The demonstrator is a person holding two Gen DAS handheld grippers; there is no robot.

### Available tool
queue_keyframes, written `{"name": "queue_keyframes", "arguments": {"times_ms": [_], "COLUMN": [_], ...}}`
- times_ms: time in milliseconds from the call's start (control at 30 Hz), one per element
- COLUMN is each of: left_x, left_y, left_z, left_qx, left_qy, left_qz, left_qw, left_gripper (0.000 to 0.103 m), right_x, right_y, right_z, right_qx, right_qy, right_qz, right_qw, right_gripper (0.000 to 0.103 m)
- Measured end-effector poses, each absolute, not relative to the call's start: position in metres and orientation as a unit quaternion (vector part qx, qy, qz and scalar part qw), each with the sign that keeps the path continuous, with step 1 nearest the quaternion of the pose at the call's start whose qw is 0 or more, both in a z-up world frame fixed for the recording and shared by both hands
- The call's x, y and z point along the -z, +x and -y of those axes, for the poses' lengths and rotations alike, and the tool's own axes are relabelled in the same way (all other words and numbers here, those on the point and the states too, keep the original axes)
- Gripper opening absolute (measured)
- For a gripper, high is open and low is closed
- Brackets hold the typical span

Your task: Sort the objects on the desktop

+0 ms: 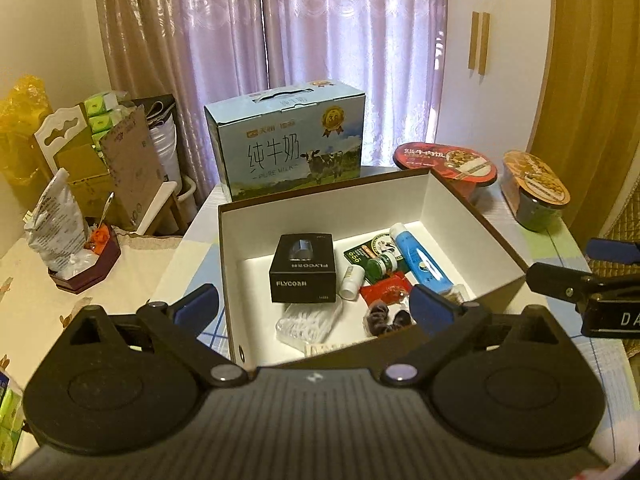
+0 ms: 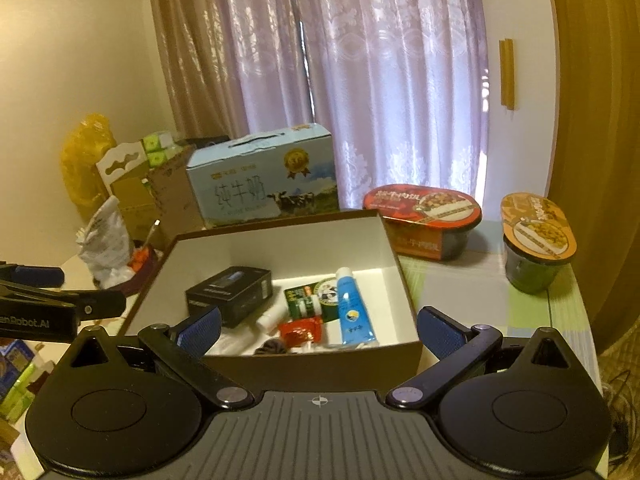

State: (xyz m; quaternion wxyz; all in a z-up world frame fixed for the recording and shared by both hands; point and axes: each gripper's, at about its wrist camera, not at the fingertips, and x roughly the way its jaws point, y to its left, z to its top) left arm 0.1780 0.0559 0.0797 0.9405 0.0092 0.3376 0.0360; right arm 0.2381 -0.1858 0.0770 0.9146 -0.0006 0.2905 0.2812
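The left gripper (image 1: 314,304) has its jaws spread wide with nothing between them, and the right gripper (image 2: 318,330) is the same — both hang above the near wall of the open box (image 1: 452,196), tilted down toward its contents. The small items already lie inside: a black carton (image 1: 302,268) on the left, a blue tube (image 1: 420,258) on the right, with a white vial (image 1: 352,278), a red packet (image 1: 386,287), a green pack (image 1: 362,254) and a clear bag of white picks (image 1: 308,322) between and in front.

By the look of it the box is filled and both hands are empty, so the step in hand is likely a retreat or a reach for whatever is left. To do it well, lift clear of the brown rim before swinging sideways — the two grippers are close, and the left one's right finger hangs over the box corner.

The blue tube lies flat, long axis running from the far wall toward the near right, cap at the far end. The black carton sits squarely, its printed end facing the near wall.

Outside, two food tubs (image 2: 424,218) and a milk case (image 1: 288,140) stand beyond the box on the table.
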Motion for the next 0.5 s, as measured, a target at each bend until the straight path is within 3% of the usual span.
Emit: {"name": "queue_keyframes", "arguments": {"times_ms": [500], "left_x": [-0.093], "left_y": [0.117], "left_z": [-0.036], "left_qx": [-0.04], "left_qy": [-0.003], "left_qz": [-0.336], "left_qw": [0.941], "left_gripper": [0.1], "right_x": [-0.091], "right_y": [0.186], "right_z": [0.203], "right_qx": [-0.301], "right_qy": [-0.015], "right_qz": [-0.269], "right_qw": [0.915], "right_gripper": [0.101]}}
